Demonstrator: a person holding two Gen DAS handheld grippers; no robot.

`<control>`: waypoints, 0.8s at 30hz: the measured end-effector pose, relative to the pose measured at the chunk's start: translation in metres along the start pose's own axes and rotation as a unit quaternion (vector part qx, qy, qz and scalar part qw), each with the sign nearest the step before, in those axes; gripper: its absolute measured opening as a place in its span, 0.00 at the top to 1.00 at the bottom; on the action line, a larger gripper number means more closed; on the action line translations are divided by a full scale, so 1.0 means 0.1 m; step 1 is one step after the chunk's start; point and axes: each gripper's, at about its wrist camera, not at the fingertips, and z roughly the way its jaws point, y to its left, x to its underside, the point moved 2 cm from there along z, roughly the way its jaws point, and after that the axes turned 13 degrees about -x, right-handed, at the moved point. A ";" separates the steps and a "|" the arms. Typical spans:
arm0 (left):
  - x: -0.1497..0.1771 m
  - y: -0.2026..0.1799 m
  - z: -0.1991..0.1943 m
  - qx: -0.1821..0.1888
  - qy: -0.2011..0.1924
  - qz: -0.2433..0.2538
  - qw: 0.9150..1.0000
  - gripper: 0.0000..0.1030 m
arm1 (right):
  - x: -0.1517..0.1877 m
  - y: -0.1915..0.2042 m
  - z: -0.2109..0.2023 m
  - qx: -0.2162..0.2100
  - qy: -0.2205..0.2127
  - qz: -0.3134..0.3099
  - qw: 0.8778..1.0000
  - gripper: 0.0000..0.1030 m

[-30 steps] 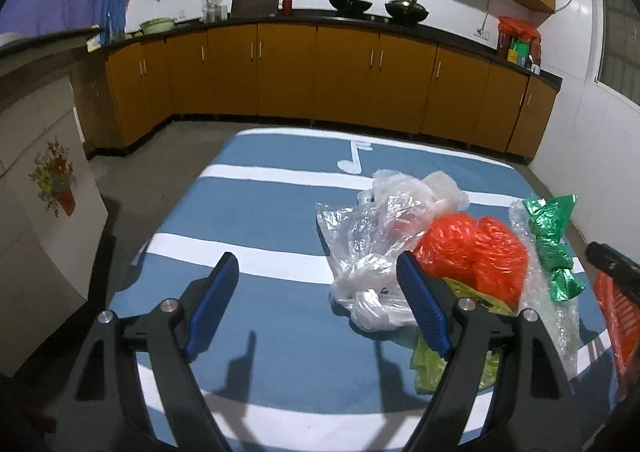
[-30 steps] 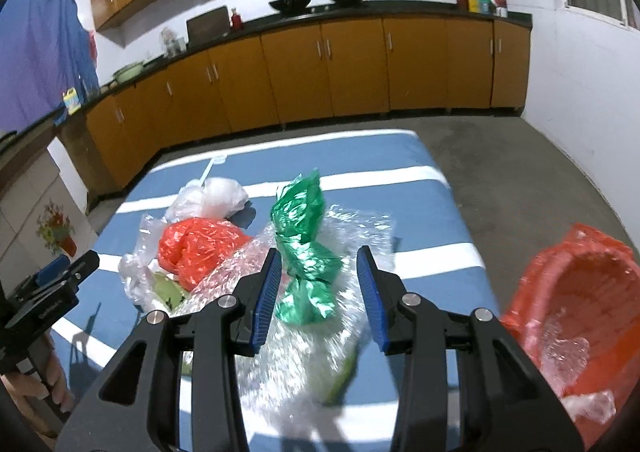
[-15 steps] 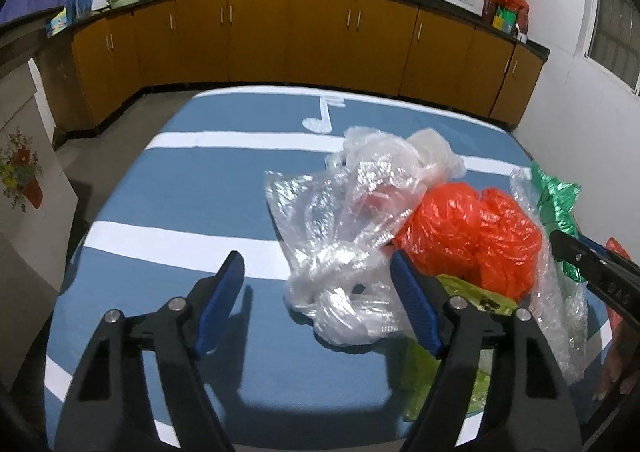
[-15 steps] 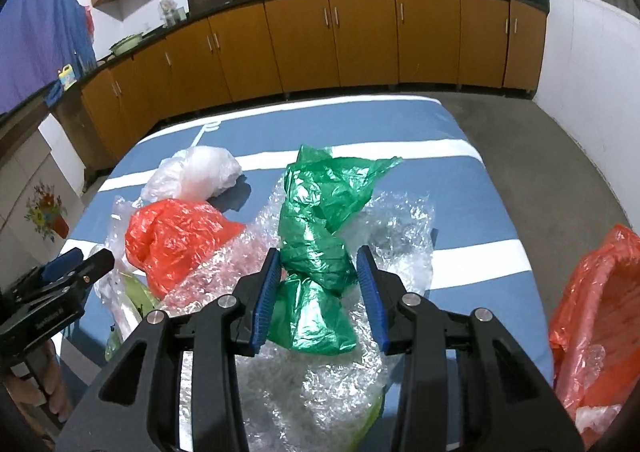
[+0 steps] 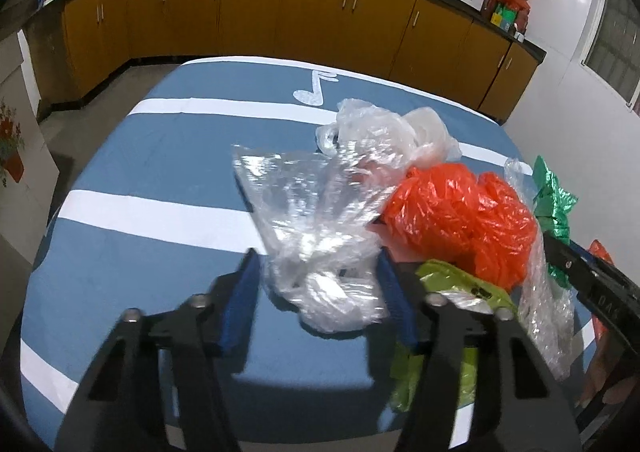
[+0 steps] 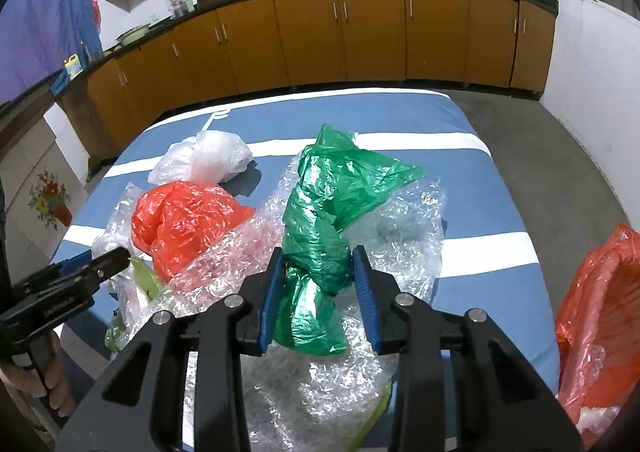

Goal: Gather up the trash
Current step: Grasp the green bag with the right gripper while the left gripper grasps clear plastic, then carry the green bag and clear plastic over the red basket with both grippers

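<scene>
Plastic trash lies on a blue striped table. My left gripper is open, its jaws either side of a crumpled clear plastic bag. Beside it lie an orange bag, a white bag and a yellow-green wrapper. My right gripper is open around a green plastic bag that lies on bubble wrap. The orange bag and white bag show to its left. The left gripper appears at the left edge.
An open orange trash bag hangs off the table's right side. Wooden kitchen cabinets line the far wall, with woks on the counter. Grey floor surrounds the table.
Both grippers moved forward and down into the pile. The left jaws narrowed around the clear bag; the right jaws now flank the green bag closely.
</scene>
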 end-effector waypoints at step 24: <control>-0.07 0.33 -0.78 -0.003 -0.076 -0.034 0.997 0.79 | 0.12 0.08 -0.84 0.013 -0.061 -0.006 0.998 0.69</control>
